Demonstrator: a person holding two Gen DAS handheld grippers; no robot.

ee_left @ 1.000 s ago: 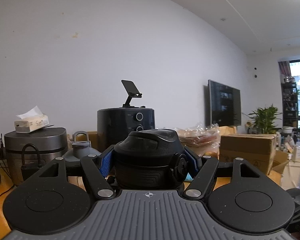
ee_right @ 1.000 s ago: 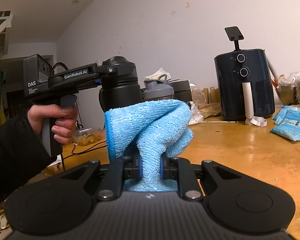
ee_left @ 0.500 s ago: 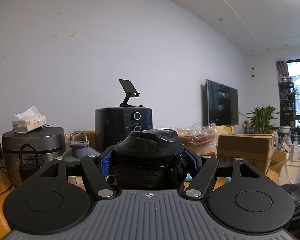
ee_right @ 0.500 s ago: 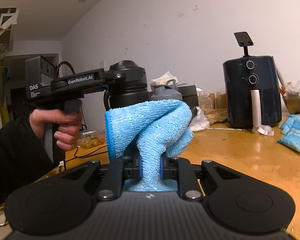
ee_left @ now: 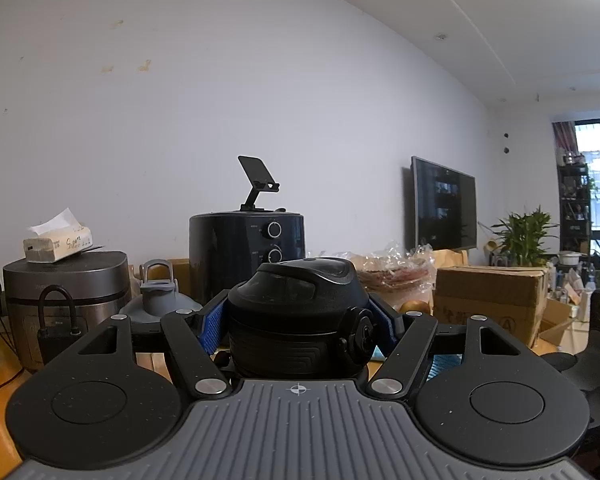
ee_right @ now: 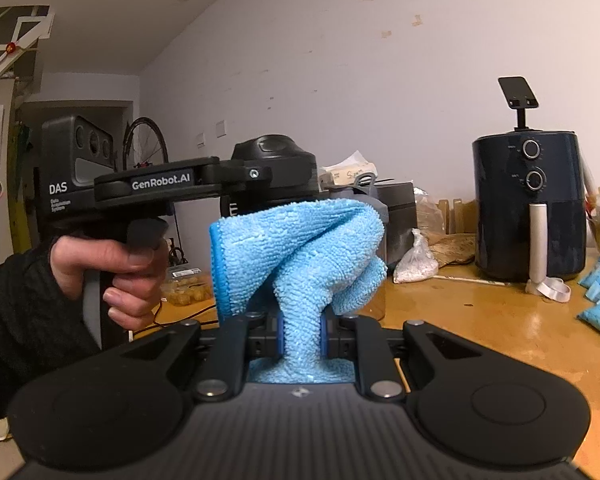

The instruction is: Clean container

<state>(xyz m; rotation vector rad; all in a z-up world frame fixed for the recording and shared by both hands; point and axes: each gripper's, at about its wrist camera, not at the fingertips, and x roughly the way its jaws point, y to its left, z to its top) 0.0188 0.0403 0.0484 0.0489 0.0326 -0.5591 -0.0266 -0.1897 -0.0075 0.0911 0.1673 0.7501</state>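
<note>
a: left gripper (ee_left: 296, 320) clamped round the black bottle (ee_left: 296, 312) at its lid, bottle upright, long axis vertical.
b: right gripper (ee_right: 300, 336) pinched shut on the blue cloth (ee_right: 296, 248). bottle sits just ahead of it and slightly left, cloth top near the lid.
a: change since the earlier frame?
b: bottle now higher and more central in right view; left view unchanged.

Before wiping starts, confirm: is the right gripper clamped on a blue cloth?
Yes, the right gripper has its pads pressed on the bunched blue microfibre cloth, which rises between them.
</note>
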